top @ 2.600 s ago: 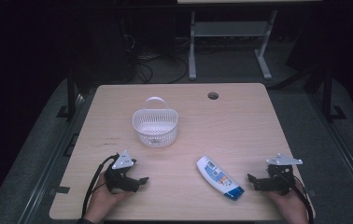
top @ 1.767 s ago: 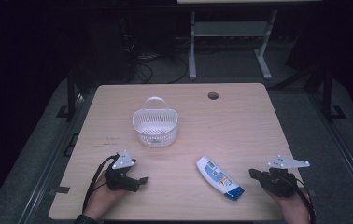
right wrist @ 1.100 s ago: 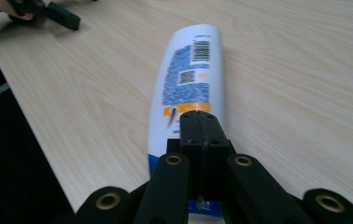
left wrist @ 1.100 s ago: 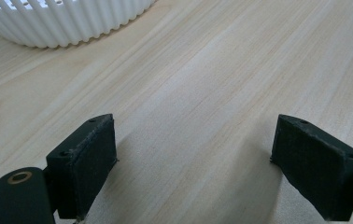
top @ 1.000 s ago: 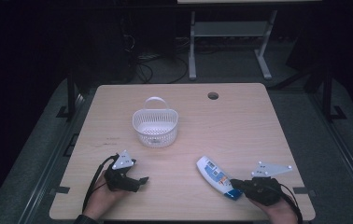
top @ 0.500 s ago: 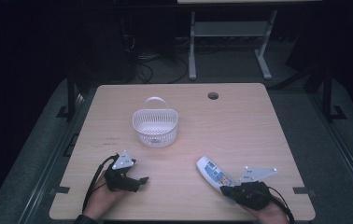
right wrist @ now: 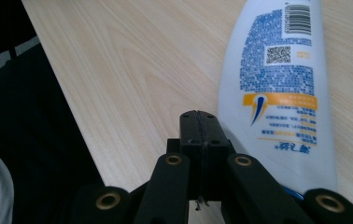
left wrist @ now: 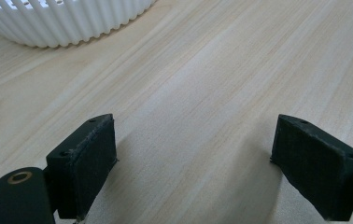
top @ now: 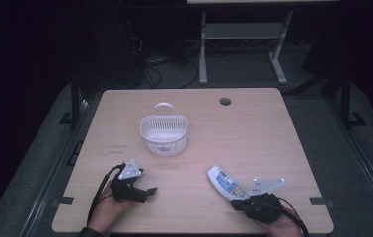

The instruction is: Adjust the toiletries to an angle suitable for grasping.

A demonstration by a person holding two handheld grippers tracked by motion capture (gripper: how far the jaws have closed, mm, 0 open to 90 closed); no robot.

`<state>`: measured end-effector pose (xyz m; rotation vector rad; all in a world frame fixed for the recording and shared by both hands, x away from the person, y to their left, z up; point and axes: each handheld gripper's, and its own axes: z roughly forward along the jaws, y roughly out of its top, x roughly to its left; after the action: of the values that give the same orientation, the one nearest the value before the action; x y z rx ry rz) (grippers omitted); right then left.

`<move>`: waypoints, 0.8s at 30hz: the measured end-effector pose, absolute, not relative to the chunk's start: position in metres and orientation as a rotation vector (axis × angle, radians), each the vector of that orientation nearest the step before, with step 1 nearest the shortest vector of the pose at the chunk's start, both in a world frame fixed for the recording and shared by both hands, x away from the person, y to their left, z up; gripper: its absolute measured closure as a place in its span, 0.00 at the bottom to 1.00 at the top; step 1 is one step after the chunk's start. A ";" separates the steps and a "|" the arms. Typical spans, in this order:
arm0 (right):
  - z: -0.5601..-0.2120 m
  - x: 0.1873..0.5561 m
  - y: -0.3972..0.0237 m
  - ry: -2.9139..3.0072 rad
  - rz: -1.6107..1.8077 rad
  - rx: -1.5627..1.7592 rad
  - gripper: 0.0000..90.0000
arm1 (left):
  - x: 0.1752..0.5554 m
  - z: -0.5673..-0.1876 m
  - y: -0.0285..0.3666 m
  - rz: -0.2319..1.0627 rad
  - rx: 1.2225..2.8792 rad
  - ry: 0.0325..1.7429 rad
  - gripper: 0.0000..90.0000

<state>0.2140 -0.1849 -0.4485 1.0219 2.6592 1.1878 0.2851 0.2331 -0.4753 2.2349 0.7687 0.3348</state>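
A pale wooden table (top: 253,133) stands in a dark room, on a grey floor mat (top: 51,143). Beyond its far edge are tangled cables (top: 162,74) and the grey legs of another stand (top: 239,34). A round hole (top: 225,101) is cut near the far edge, right of the middle.

Left of the middle, toward the far edge, sits a white slatted basket (top: 164,134) with its handle up; nothing shows inside it. The left gripper view catches its ribbed wall (left wrist: 62,21) at the top left corner.

Near the front edge on the left, the left gripper (top: 147,190) rests low over the bare wood, pointing right. Its pads (left wrist: 83,161) stand wide apart with only tabletop between them.

Near the front edge on the right lies a white bottle (top: 226,181) with a blue and orange label, flat on the table, its length slanting from the front right toward the middle. The right gripper (top: 238,203) is at the bottle's near end. Its jaws are pressed fully together, holding nothing, and the bottle (right wrist: 279,88) lies just beside their tip, on the right in the right gripper view.
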 end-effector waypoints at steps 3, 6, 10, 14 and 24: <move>-0.450 0.215 -0.187 2.657 1.165 1.026 0.99 | 0.285 -0.475 0.233 0.335 2.235 0.769 0.14; -0.450 0.216 -0.188 2.649 1.162 1.042 0.99 | 0.285 -0.475 0.233 0.335 2.235 0.769 0.14; -0.451 0.217 -0.191 2.640 1.151 1.048 0.99 | 0.285 -0.475 0.233 0.336 2.235 0.770 0.14; -0.451 0.218 -0.193 2.635 1.144 1.060 0.99 | 0.285 -0.475 0.233 0.336 2.234 0.770 0.14; -0.452 0.223 -0.205 2.609 1.122 1.123 0.99 | 0.285 -0.475 0.233 0.336 2.235 0.772 0.14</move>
<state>0.2231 -0.2045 -0.4518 1.1226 2.6087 1.1217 0.2847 0.2331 -0.4753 2.2347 0.7722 0.3358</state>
